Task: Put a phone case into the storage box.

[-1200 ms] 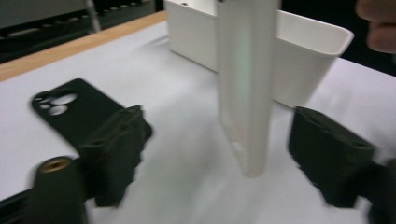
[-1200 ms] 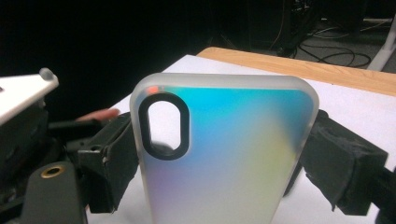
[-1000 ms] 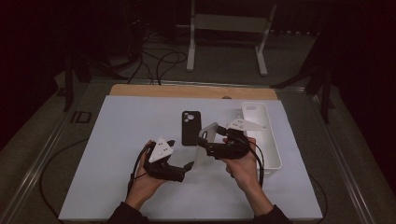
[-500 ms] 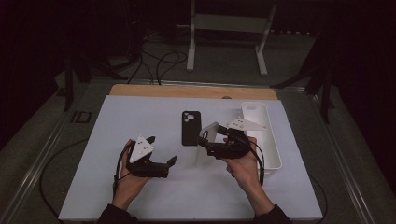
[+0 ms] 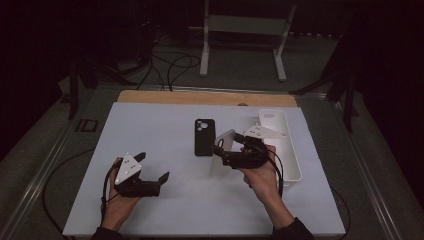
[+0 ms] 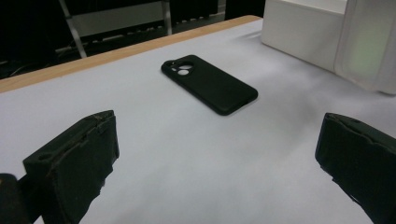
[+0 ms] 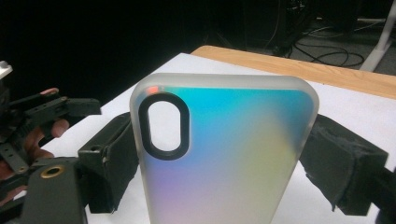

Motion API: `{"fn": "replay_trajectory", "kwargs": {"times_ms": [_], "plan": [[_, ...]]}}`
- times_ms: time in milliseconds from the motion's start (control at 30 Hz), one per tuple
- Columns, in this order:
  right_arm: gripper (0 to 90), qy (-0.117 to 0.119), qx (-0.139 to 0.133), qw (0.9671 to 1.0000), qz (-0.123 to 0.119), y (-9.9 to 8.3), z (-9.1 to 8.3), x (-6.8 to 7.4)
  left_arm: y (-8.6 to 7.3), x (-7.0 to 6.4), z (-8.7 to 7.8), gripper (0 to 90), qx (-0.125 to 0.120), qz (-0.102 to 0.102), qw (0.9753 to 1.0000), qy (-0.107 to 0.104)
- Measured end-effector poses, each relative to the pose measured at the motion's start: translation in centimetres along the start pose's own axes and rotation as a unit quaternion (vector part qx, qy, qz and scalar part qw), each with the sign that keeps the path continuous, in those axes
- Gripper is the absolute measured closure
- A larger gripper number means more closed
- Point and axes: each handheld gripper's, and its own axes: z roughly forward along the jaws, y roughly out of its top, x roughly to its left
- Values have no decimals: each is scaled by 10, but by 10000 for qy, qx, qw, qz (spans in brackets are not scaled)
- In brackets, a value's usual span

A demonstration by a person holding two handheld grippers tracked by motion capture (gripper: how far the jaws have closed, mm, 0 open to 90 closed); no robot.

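High view: the right gripper (image 5: 223,148) grasps a frosted phone case (image 5: 224,141) upright just right of a black phone case (image 5: 204,136) lying flat on the desk (image 5: 165,125), with a white tray (image 5: 295,165) beside it. Left gripper view: the left gripper (image 6: 217,161) has its fingers (image 6: 77,156) spread wide, empty, facing the black case. Right gripper view: both fingers (image 7: 112,158) press the frosted case's edges.

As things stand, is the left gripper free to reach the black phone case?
Probably yes: the left gripper is open, and in its own view only bare white mat lies between its jaws and the black phone case.
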Motion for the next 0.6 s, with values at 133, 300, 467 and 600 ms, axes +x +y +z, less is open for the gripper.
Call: {"fn": "replay_trajectory", "kwargs": {"times_ms": [133,300,467,600], "plan": [[171,-21,-8,10000,-11,1,0,-1,-12,6,-10,0,48,-68,9999,143],[171,-60,-27,10000,-19,3,0,-2,-22,13,-21,0,-56,-189,9994,285],[170,-113,-86,9999,-31,7,-2,-5,-29,14,-28,1,-170,-176,9988,435],[171,-176,-103,9998,-57,10,-3,-9,-34,16,-30,1,-128,-204,9987,454]]}}
